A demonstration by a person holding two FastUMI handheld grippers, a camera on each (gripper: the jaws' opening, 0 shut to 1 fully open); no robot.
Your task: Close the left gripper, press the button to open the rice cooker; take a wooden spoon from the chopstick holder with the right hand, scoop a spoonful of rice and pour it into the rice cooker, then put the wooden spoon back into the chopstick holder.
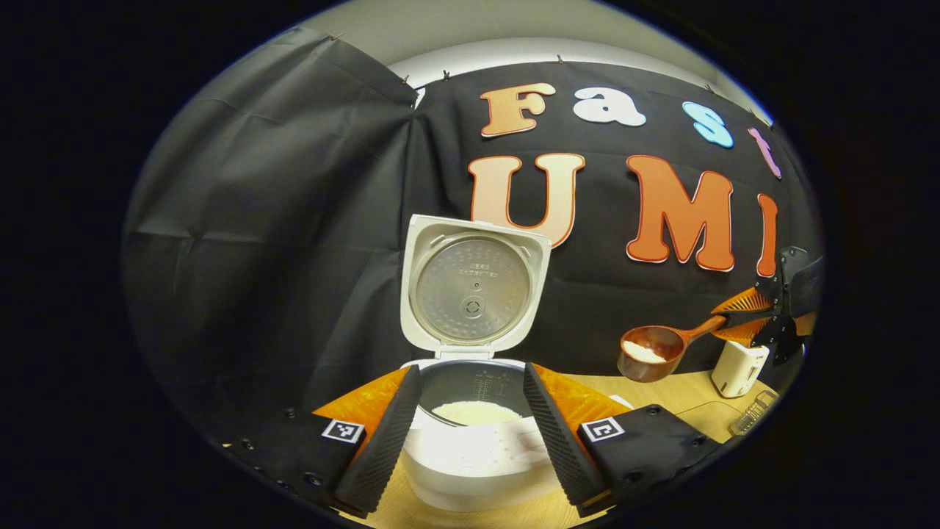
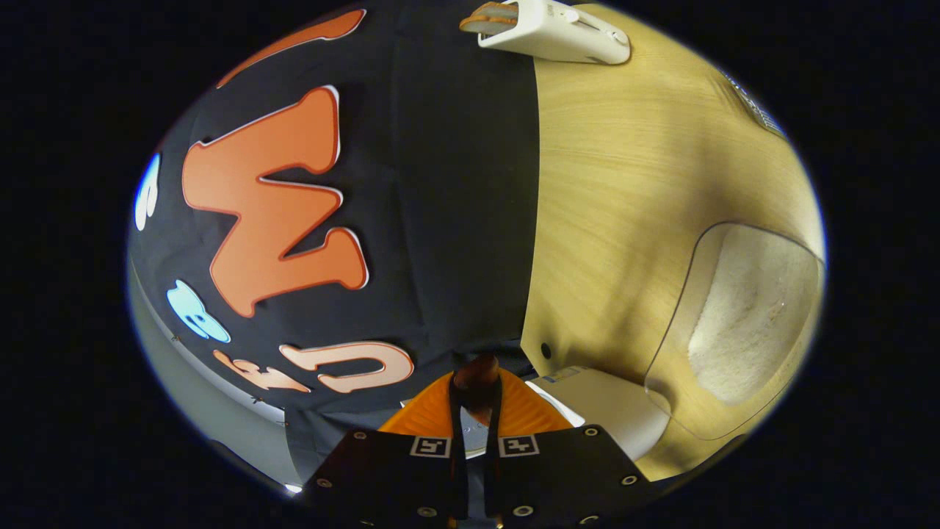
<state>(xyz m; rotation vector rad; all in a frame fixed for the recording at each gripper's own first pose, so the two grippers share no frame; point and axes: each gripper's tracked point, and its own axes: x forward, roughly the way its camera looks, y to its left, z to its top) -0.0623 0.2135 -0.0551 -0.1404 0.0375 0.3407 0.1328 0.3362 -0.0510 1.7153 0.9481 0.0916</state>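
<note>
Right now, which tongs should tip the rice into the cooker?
The right tongs. They already grip the wooden spoon with rice in its bowl, beside the open rice cooker. The left tongs are open and hold nothing.

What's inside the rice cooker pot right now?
The rice cooker stands open, and a pale layer of rice shows in its dark inner pot. The pot's front rim hides the nearer part of the rice, so its depth is unclear.
</note>
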